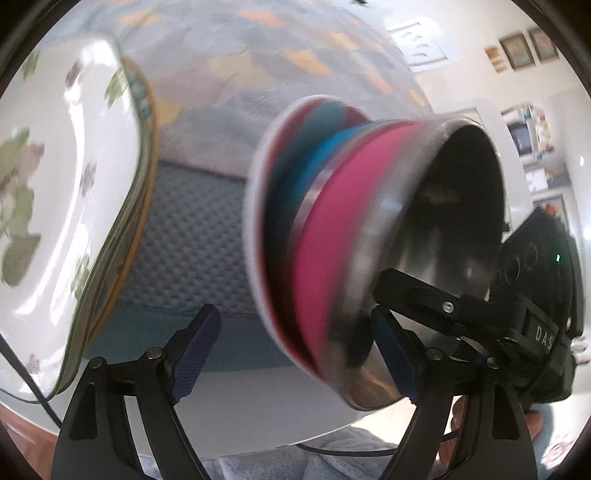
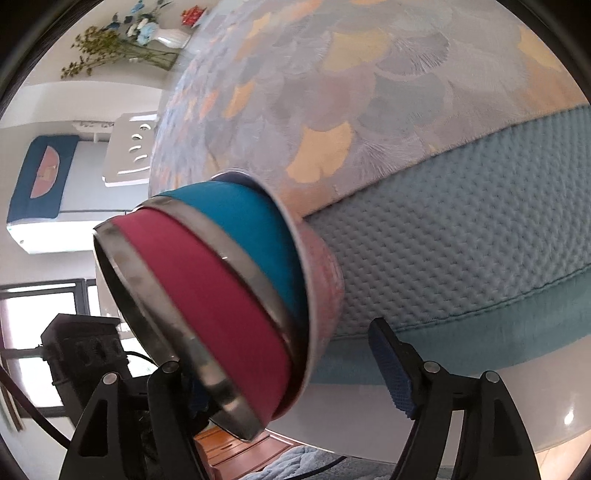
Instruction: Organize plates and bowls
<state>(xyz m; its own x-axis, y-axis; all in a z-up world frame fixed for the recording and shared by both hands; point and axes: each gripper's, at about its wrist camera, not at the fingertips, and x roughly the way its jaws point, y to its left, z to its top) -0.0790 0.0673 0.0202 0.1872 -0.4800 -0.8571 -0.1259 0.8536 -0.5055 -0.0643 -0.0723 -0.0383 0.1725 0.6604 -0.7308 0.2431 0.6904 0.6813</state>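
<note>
Round table [image 2: 480,424] with a white rim, covered by a scale-pattern cloth [image 2: 351,74] in grey and yellow, and a blue dimpled mat [image 2: 461,221] at the near edge. White walls behind, with framed pictures [image 1: 517,51], a vase of flowers [image 2: 147,33] and a white chair [image 2: 133,147].

Both of my grippers tilt steeply down over the near edge. My left gripper [image 1: 295,354] has its jaws wide apart, only the mat between the blue pads; its right pad sits just beside the bowl stack [image 1: 351,236], contact unclear. My right gripper [image 2: 291,373] is also spread wide, its left finger mostly hidden behind the stack, so I can't tell whether it's touching. The stack is a pink bowl [image 2: 221,295] nested in a teal bowl [image 2: 251,221], inside an outer bowl, on the mat's near edge. The flowered plate [image 1: 55,184] sits at the table's left edge.
</note>
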